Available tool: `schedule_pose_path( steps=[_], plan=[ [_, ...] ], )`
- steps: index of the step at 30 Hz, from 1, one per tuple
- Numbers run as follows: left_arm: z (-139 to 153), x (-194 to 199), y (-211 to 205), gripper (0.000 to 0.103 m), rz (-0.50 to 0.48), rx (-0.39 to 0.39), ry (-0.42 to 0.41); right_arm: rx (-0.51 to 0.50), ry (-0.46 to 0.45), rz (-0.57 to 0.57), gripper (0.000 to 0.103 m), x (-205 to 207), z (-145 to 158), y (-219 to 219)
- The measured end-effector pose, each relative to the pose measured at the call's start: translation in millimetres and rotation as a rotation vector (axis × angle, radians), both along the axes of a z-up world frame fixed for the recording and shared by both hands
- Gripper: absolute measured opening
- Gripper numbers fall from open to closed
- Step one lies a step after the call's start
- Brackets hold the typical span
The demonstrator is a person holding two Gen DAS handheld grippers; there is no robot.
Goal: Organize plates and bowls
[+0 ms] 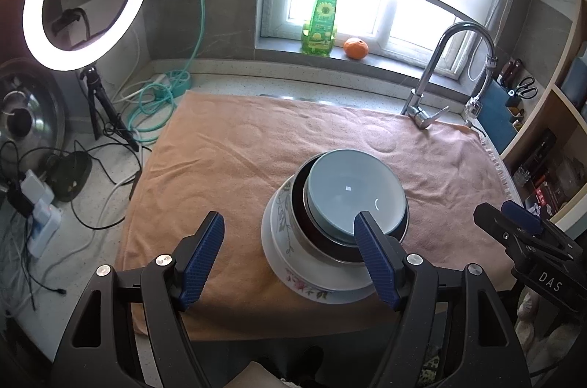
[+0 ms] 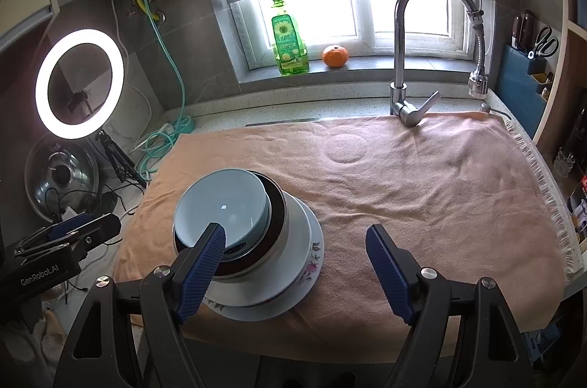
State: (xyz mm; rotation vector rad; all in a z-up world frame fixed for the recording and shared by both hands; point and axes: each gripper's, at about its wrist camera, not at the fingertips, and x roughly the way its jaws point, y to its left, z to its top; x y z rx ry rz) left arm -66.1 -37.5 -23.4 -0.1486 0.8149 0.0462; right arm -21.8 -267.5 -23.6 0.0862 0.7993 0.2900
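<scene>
The blue bowl (image 1: 354, 191) sits nested in a dark bowl (image 2: 273, 223), a white bowl (image 2: 297, 263) and a flowered plate (image 2: 315, 259) on the towel (image 2: 422, 182). Left claw (image 1: 290, 259) and right claw (image 2: 295, 268) both gape wide, empty. The stack leans off-centre; a careless nudge could topple it.

Left tongs (image 1: 290, 257) splayed wide, nothing between them; right tongs (image 2: 295, 268) likewise, side by side.
</scene>
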Motion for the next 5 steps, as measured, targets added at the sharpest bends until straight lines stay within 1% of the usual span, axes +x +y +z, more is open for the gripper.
schedule_pose_path(
  steps=[3, 5],
  plan=[
    [-0.3, 0.2, 2.2, 0.073, -0.003, -0.013, -0.001, -0.004, 0.003, -0.002, 0.076, 0.7, -0.8, 0.3],
    [-0.1, 0.7, 1.7, 0.073, -0.009, -0.006, 0.000, -0.003, 0.005, -0.005, 0.076, 1.8, -1.7, -0.4]
  ],
)
